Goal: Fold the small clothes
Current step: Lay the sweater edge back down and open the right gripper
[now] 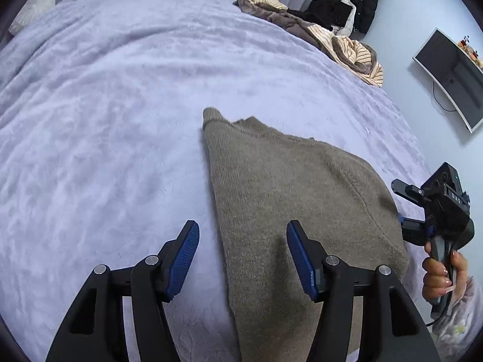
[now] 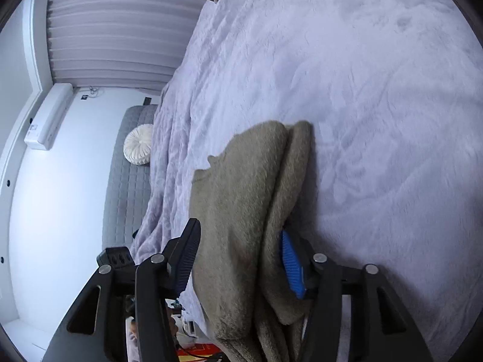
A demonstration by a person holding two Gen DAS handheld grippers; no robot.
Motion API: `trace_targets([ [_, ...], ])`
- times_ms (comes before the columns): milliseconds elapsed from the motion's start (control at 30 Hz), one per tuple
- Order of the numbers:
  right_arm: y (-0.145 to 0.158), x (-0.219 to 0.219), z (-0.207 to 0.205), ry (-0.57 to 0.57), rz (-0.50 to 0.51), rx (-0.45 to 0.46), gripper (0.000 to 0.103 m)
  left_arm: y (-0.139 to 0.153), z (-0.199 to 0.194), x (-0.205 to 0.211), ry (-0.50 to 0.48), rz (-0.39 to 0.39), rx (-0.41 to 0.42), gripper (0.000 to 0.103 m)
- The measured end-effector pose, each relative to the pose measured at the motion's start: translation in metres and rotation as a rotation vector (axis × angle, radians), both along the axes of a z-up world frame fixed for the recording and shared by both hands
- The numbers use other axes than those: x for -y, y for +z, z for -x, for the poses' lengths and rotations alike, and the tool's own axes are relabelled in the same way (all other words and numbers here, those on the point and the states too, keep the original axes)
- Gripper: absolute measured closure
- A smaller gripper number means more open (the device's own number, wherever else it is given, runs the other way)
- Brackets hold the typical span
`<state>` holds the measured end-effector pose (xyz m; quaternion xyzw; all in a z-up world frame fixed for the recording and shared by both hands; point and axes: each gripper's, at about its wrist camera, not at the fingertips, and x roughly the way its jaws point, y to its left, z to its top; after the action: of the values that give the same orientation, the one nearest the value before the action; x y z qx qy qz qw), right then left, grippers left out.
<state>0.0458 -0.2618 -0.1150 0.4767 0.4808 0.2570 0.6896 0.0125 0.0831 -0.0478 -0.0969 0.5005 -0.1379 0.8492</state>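
A pale lilac blanket [image 1: 120,96] covers the bed and fills most of the left wrist view. At the far left corner sits a round white cushion [image 1: 31,7]. Near the bottom, the left gripper [image 1: 243,241] hangs over the blanket with its jaws spread; the left edge of the sweater [image 1: 286,199] runs between them, but neither blue pad presses on it. The sweater, a grey-brown knit, lies flat on the near right part of the bed, folded lengthwise, its narrow end pointing away. Far right, a heap of striped and brown clothes [image 1: 338,39] rests at the bed's edge, with a black jacket [image 1: 353,3] behind it and a monitor [image 1: 452,75] against the wall. At the near right edge a hand [image 1: 440,274] grips the handle of the right gripper [image 1: 422,208], whose tips reach the sweater's right side.

In the right wrist view that gripper's jaws [image 2: 238,259] are also spread, with the sweater's doubled layers [image 2: 241,199] lying between them; the right pad [image 2: 291,264] sits just beside the cloth, and whether it touches I cannot tell.
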Motion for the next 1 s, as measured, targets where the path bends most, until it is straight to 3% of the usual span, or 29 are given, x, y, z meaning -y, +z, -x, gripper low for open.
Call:
trace_targets([
  [67,-0.013,-0.007,-0.014,0.002,0.002,-0.058,0.055,0.006,0.003,-0.003,-0.002,0.002,0.014,0.042],
  [100,-0.012,-0.009,-0.014,0.01,0.056,-0.064,0.077,0.009,0.007,-0.001,-0.011,0.005,0.024,0.042],
  [167,0.017,-0.023,-0.014,0.062,0.166,0.053,0.078,0.012,0.01,0.007,-0.031,-0.012,0.056,0.038],
  [200,0.032,-0.028,-0.013,0.082,0.219,0.106,0.08,0.012,0.011,0.012,-0.037,-0.026,0.065,0.028],
  [233,0.045,-0.033,-0.012,0.098,0.293,0.149,0.083,0.007,0.012,0.02,-0.039,-0.037,0.066,0.027],
  [300,0.053,-0.04,-0.015,0.121,0.47,0.182,0.084,-0.011,0.011,0.036,-0.057,-0.057,0.033,0.027],
  [367,0.036,-0.044,-0.022,0.153,0.695,0.152,0.084,-0.027,0.012,0.047,-0.053,-0.115,0.023,0.024],
  [433,0.012,-0.029,-0.022,0.13,0.628,0.083,0.082,-0.028,0.016,0.048,-0.043,-0.114,0.025,0.023],
  [467,0.009,-0.017,-0.018,0.073,0.538,0.06,0.082,-0.026,0.017,0.046,-0.044,-0.107,0.02,0.023],
  [533,0.01,-0.004,-0.012,0.02,0.47,0.033,0.079,-0.021,0.019,0.038,-0.054,-0.102,0.012,0.023],
  [667,0.031,0.0,0.004,-0.005,0.512,0.051,0.079,-0.004,0.021,0.022,-0.019,-0.146,0.044,0.024],
  [833,0.072,-0.023,0.034,0.055,0.497,0.177,0.077,0.012,0.023,0.021,0.003,-0.119,0.058,0.023],
  [1000,0.092,-0.059,0.064,0.139,0.553,0.264,0.077,0.0,0.041,0.042,-0.03,-0.116,0.04,0.023],
])
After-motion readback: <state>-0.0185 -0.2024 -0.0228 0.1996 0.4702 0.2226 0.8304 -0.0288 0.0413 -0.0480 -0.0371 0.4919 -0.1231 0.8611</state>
